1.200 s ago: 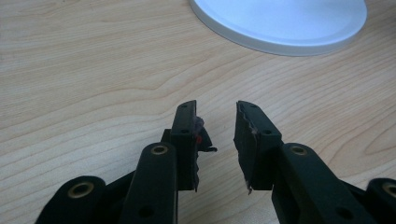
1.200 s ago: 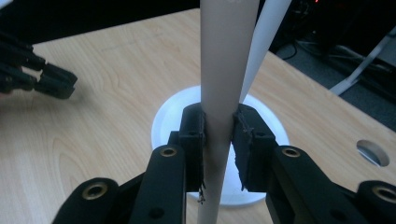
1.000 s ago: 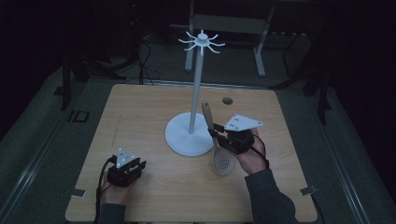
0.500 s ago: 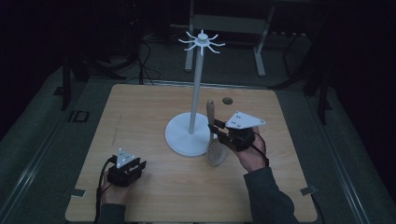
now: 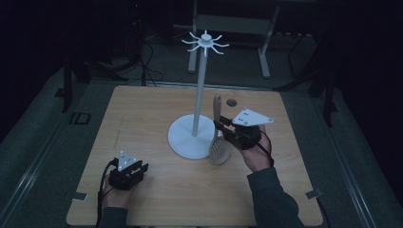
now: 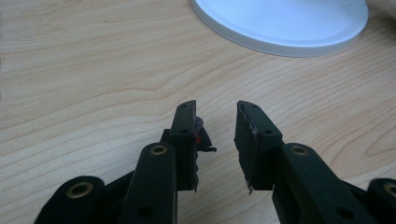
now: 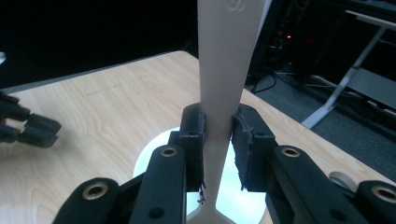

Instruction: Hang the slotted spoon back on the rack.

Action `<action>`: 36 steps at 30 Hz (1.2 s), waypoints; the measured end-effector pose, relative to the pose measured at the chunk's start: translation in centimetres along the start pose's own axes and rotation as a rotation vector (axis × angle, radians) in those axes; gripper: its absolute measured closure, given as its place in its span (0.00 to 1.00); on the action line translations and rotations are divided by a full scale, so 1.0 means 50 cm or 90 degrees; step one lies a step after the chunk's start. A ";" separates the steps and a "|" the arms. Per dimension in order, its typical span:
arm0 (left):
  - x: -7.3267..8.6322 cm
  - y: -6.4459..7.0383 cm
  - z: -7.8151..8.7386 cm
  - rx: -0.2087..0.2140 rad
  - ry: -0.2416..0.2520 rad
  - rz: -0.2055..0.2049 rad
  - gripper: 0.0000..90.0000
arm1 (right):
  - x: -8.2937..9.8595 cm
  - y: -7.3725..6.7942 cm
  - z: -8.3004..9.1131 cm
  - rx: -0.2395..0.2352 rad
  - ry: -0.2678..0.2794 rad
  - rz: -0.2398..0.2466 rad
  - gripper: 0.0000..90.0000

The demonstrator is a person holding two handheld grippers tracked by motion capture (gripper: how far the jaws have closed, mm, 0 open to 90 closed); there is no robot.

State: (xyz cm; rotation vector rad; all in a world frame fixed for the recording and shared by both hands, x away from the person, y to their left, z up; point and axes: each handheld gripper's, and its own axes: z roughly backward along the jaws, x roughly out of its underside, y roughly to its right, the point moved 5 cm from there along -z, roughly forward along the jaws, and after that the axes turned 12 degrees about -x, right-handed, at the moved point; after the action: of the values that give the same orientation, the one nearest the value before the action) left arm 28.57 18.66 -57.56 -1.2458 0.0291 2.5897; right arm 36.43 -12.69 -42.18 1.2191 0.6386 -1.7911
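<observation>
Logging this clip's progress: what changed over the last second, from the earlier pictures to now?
The right gripper, shut on the slotted spoon, has tipped it from lying flat toward upright, handle up, beside the white stand. The left gripper stayed open, resting near the table's front edge; the stand did not move.

From my remote station, I read the table as carrying a stand at its centre, its base resting on the tabletop and its pole rising to a ring of hooks above. The right gripper sits just right of the base, its jaws closed on the handle of a slotted spoon; the spoon's head hangs below the jaws at the base's right edge, the handle pointing up beside the pole. The left gripper rests at the near left of the table, well apart from the stand, jaws parted and facing the base. A small disc lies behind the right gripper, near the far edge.
</observation>
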 end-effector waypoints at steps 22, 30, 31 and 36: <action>-0.001 -0.005 0.002 -0.003 0.004 0.009 0.77 | -0.052 0.028 0.007 0.027 0.046 -0.035 0.83; 0.000 -0.006 0.003 -0.004 0.005 0.010 0.77 | -0.067 0.038 0.009 0.035 0.060 -0.050 0.83; 0.000 -0.006 0.003 -0.004 0.005 0.009 0.77 | -0.068 0.040 0.010 0.035 0.061 -0.054 0.83; 0.001 -0.008 0.003 -0.004 0.005 0.011 0.77 | -0.076 0.048 0.014 0.032 0.072 -0.069 0.83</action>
State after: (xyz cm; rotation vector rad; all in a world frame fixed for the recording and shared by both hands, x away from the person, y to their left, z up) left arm 28.53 19.06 -57.45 -1.2637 0.0325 2.6019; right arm 38.76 -13.04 -38.29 1.3511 0.7408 -1.8470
